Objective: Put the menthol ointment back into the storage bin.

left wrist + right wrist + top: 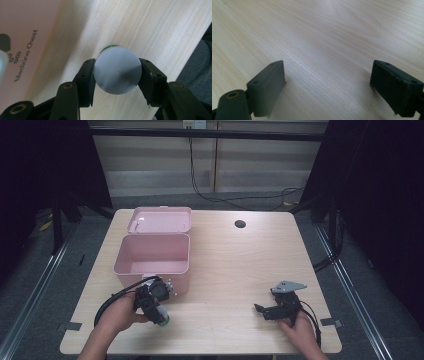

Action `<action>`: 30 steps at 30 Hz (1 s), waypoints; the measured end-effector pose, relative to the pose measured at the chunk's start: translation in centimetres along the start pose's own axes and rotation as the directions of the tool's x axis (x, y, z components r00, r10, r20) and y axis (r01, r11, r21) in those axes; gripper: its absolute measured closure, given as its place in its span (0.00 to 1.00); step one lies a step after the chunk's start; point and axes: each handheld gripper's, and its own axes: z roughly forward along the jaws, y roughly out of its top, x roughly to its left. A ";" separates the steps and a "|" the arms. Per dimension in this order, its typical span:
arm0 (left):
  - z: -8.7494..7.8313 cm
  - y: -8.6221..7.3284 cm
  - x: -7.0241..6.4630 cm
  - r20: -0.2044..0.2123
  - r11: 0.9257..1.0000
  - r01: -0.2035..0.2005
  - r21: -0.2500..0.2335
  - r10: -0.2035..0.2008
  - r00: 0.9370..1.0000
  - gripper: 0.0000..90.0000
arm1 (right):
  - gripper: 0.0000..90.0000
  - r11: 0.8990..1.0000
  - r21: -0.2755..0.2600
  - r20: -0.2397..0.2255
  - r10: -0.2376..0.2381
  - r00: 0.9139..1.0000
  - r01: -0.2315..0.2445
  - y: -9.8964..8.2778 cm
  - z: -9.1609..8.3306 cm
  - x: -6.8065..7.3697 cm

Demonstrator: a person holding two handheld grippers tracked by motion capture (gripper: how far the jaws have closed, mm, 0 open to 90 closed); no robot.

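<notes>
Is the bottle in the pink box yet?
Not yet. Done: the box is open, lid off behind it. In hand: the left gripper grips the bottle just in front of the box. Left: putting it in. The right gripper waits open.

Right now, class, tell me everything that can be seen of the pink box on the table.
The pink box looks like smooth plastic, rectangular with rounded corners. It stands open and looks empty, its lid swung back flat behind it. The side seen in the left gripper view reads "Medicine Chest". It sits on the left half of the wooden table, with the left gripper just in front of it.
</notes>
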 end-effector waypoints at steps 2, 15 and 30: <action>-0.4 0.1 0.0 -0.002 1.000 0.008 -0.001 -0.008 1.000 0.56 | 0.14 1.000 0.001 0.000 0.001 1.000 -0.001 0.0 0.0 0.0; -4.0 0.6 0.2 0.025 0.999 0.036 0.010 -0.036 0.999 0.56 | 0.14 1.000 0.000 0.000 -0.001 1.000 0.001 0.0 0.0 0.0; -7.9 1.2 1.3 0.048 0.996 0.092 -0.013 -0.092 0.995 0.56 | 0.14 1.000 -0.001 0.000 0.001 1.000 -0.001 0.0 0.0 0.0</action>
